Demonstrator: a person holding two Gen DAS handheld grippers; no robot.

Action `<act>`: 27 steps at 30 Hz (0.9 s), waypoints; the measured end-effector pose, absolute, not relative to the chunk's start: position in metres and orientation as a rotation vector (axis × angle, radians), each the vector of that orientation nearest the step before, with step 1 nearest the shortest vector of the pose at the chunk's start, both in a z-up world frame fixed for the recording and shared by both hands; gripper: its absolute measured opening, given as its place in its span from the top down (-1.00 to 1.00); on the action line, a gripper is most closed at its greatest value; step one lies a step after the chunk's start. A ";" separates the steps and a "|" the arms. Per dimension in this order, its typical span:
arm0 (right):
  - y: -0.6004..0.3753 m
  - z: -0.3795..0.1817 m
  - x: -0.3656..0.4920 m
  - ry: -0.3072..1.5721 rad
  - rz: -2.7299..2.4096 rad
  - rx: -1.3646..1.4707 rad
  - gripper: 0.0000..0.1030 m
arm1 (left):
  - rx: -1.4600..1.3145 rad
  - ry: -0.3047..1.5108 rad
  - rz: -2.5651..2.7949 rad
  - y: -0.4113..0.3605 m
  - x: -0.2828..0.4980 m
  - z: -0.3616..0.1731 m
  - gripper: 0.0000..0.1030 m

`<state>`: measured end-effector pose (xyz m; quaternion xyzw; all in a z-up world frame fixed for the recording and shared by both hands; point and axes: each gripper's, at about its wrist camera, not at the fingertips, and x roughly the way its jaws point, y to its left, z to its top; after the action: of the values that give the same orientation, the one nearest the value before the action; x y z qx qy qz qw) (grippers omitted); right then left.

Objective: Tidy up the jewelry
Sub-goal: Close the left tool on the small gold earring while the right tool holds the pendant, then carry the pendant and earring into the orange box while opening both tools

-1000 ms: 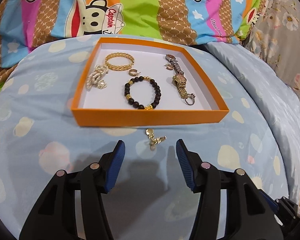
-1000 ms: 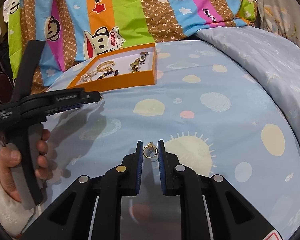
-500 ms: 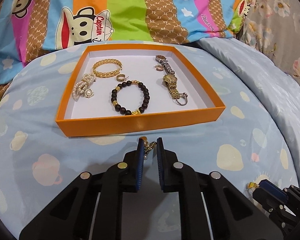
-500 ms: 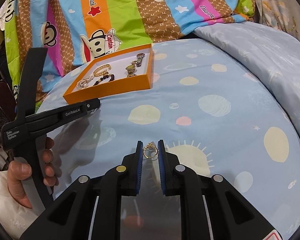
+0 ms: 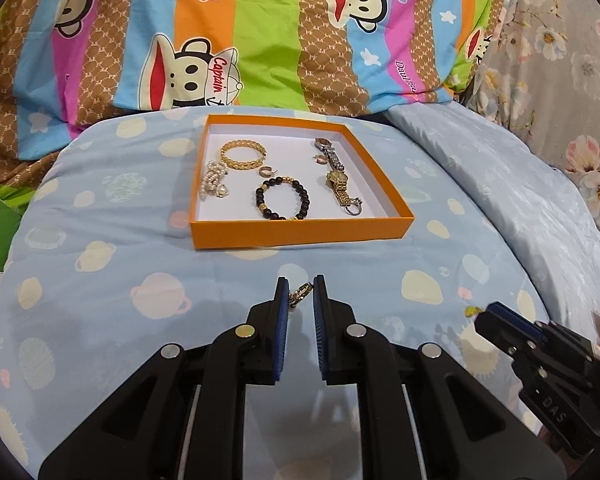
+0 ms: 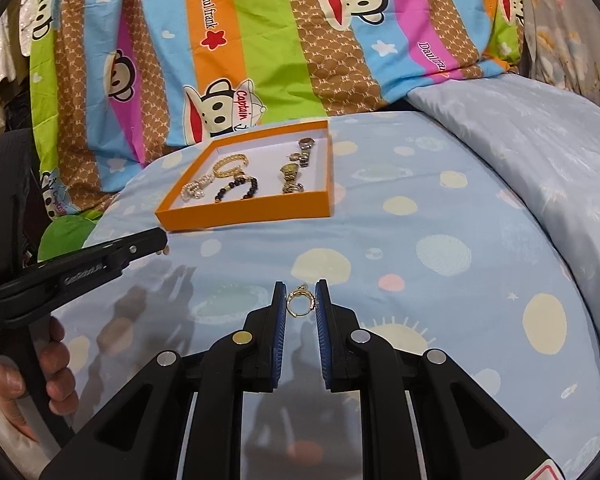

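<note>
Left gripper (image 5: pixel 301 300): jaws nearly closed, pinching a small gold earring (image 5: pixel 300 295) at the tips, above the blue sheet (image 5: pixel 100 280)
Right gripper (image 6: pixel 301 300): jaws narrowed onto a gold hoop earring (image 6: pixel 299 300), pinched across its width
Handling: both look tiny, light, smooth metal, likely to slip or twist; grip the solid band, not the dangling clasp
Orange tray (image 5: pixel 300 232): farther off, holding a beaded bracelet (image 5: pixel 283 199), a gold bangle (image 5: pixel 243 154) and a watch (image 5: pixel 339 186)

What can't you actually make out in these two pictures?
- Left wrist view: the small gold charm in the left gripper is too small to identify.
- Right wrist view: the gold ring in the right gripper has tiny, unreadable detail.
- Left wrist view: the black bead bracelet is partly hidden by the orange tray front wall.
</note>
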<state>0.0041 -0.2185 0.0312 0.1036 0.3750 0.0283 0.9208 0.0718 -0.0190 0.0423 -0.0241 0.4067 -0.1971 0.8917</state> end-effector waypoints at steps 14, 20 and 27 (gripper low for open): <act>-0.195 0.068 0.055 0.685 0.104 0.146 0.74 | -0.081 0.784 -0.391 0.003 0.094 0.072 0.78; -0.194 0.075 0.100 0.673 0.110 0.143 0.74 | -0.057 0.743 -0.393 -0.007 0.128 0.081 0.78; -0.190 0.071 0.155 0.675 0.116 0.143 0.74 | -0.049 0.734 -0.390 -0.023 0.174 0.077 0.78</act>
<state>0.1548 -0.1901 0.0711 0.0701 0.3308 0.0568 0.9394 0.1744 -0.0232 0.0767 -0.0236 0.3563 -0.1895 0.9147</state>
